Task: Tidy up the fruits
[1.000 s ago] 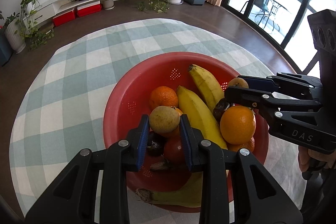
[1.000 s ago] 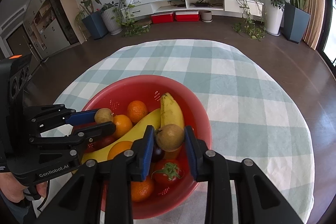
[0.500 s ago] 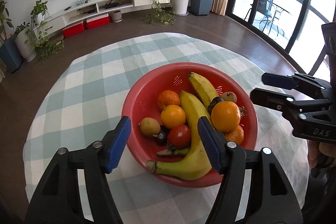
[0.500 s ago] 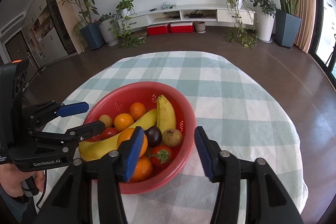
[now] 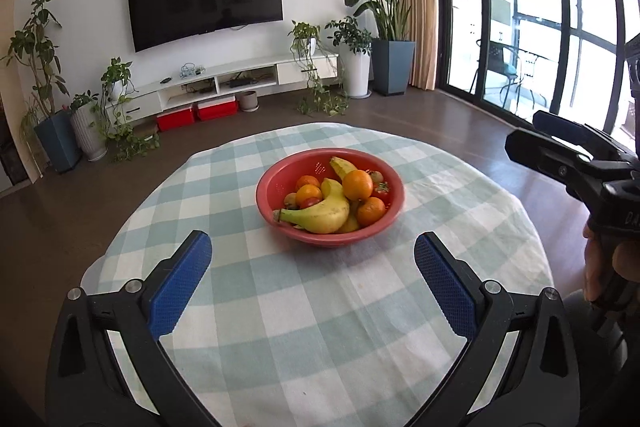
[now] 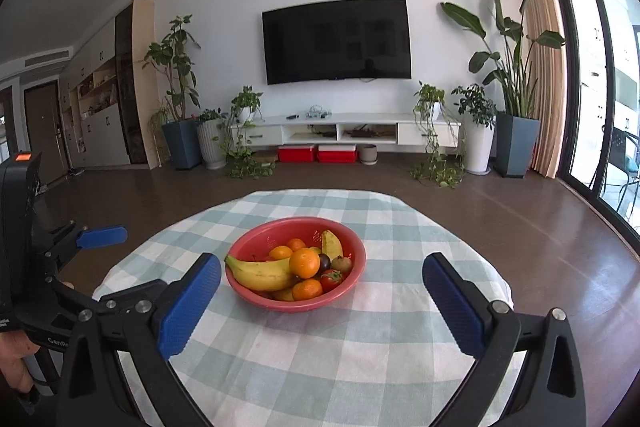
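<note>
A red perforated bowl (image 5: 268, 187) stands in the middle of the round table; it also shows in the right wrist view (image 6: 356, 267). It holds bananas (image 5: 320, 213), several oranges (image 5: 357, 184), tomatoes and small brown and dark fruits. My left gripper (image 5: 314, 249) is open and empty, well back from the bowl above the tablecloth. My right gripper (image 6: 322, 273) is open and empty, also pulled back on the near side of the bowl. Each gripper shows at the edge of the other's view.
The table wears a green-and-white checked cloth (image 5: 304, 327). Beyond it are a dark wood floor, a TV (image 6: 336, 41) on the wall, a white low cabinet, potted plants and glass doors at the right.
Both grippers let go of the small brown fruits into the bowl, opened wide, and drew back and up from the bowl.
</note>
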Tool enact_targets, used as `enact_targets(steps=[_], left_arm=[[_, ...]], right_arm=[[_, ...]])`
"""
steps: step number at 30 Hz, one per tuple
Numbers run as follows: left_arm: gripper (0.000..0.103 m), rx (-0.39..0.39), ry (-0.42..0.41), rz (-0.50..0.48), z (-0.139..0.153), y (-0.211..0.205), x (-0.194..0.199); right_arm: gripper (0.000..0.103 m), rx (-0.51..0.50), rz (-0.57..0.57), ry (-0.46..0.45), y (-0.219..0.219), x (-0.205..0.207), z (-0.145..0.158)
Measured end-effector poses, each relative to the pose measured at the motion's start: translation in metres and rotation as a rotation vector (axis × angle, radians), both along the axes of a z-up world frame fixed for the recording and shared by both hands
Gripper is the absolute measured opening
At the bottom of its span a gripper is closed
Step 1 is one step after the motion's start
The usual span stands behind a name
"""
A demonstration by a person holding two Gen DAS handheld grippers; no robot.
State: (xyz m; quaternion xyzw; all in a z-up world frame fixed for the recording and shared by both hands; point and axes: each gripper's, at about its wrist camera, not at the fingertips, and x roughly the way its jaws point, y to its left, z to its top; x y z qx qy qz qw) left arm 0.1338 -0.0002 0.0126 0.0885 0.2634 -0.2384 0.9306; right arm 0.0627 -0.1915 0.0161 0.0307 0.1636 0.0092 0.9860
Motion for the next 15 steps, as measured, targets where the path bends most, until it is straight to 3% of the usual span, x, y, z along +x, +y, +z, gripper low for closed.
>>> enact_targets(steps=[4,6,8,12,15], left_arm=[[0.103,-0.021,-0.135,0.023,0.02,0.009,-0.058],[0.103,0.01,-0.263,0.127,0.029,0.012,-0.089],[0.103,0.029,-0.358,0.262,0.037,0.013,-0.114],[0.103,-0.038,-0.281,0.327,0.047,0.019,-0.126],[0.103,-0.001,-0.234,0.359,0.043,0.018,-0.126]], right_arm=[[0.103,-0.006,-0.088,-0.228,0.0,-0.057,0.025],[0.103,-0.074,-0.139,-0.342,0.007,-0.082,0.038],[0.103,-0.133,-0.183,-0.371,0.014,-0.095,0.051],[0.103,-0.124,-0.202,-0.372,0.015,-0.11,0.066],[0.103,-0.083,-0.179,-0.346,0.013,-0.113,0.065]])
